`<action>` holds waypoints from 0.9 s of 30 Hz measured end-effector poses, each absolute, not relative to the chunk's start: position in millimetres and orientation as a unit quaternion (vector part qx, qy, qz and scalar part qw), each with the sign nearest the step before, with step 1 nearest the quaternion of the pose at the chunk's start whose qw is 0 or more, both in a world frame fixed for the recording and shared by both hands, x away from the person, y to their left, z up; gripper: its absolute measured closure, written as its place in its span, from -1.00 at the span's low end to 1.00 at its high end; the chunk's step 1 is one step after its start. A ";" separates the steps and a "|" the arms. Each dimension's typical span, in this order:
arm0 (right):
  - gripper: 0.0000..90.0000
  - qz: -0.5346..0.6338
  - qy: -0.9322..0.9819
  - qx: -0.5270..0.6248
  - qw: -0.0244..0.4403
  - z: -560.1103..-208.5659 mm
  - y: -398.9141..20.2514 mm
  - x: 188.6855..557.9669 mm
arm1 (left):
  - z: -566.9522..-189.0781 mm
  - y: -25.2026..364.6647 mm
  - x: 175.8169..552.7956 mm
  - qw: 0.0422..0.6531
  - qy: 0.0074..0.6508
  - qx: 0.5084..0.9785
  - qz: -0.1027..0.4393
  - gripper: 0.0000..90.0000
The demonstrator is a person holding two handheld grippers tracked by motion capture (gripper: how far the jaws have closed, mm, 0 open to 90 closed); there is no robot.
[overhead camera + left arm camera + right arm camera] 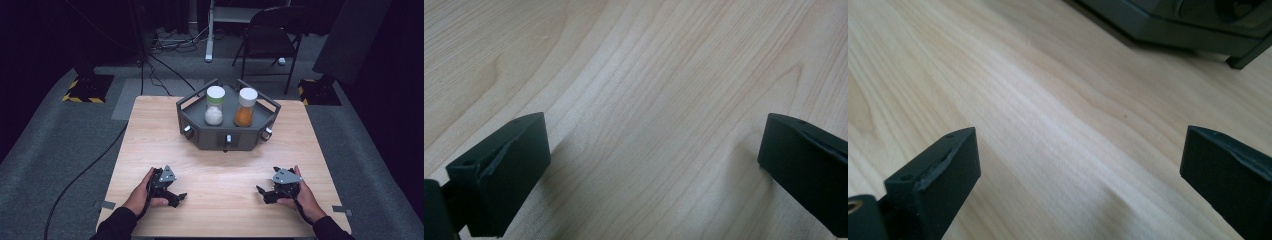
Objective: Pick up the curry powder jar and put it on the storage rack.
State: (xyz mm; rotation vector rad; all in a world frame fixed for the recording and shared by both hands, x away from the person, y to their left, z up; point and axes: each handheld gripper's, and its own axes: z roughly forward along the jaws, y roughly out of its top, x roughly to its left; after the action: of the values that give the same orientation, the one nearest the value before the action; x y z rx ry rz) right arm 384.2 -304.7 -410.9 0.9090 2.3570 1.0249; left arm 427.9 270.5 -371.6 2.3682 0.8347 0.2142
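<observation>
Both your claws sit wide apart on the light wood counter: left claw lower left, right claw lower right. Grey rack upper center holds white-powder jar and orange-powder jar; grey carpet, folding chair behind.

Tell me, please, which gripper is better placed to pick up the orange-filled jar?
Probably the right gripper: open, and on the same side as the orange-filled jar in the grey tray. The left gripper would have to cross over.

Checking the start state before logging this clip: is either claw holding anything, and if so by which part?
Nothing is held. The left claw and right claw both stand open over bare table, well short of the two jars in the grey tray.
</observation>
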 end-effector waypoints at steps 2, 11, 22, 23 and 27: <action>-0.94 0.363 0.850 0.324 0.203 -411.8 -306.2 383.9 | -371.6 270.5 427.9 0.306 0.315 0.895 0.081 -0.99; -0.94 0.364 0.853 0.327 0.182 -413.3 -316.3 385.5 | -371.6 270.5 427.9 0.306 0.315 0.895 0.081 -0.99; -1.00 0.362 0.852 0.349 0.142 -410.9 -330.6 394.6 | -371.6 270.5 427.9 0.306 0.315 0.895 0.081 -0.99; -1.00 0.363 0.853 0.351 0.133 -410.6 -334.3 396.6 | -371.7 270.5 427.8 0.306 0.315 0.895 0.081 -0.99; -1.00 0.363 0.851 0.362 0.108 -410.1 -344.7 401.8 | -371.5 270.5 427.7 0.305 0.316 0.895 0.081 -0.99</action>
State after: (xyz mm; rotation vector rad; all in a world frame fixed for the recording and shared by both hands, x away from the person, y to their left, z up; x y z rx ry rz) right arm 401.8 -344.7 -410.1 1.0663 2.5045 1.0688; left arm 427.7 270.5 -371.5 2.3693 0.8355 0.2144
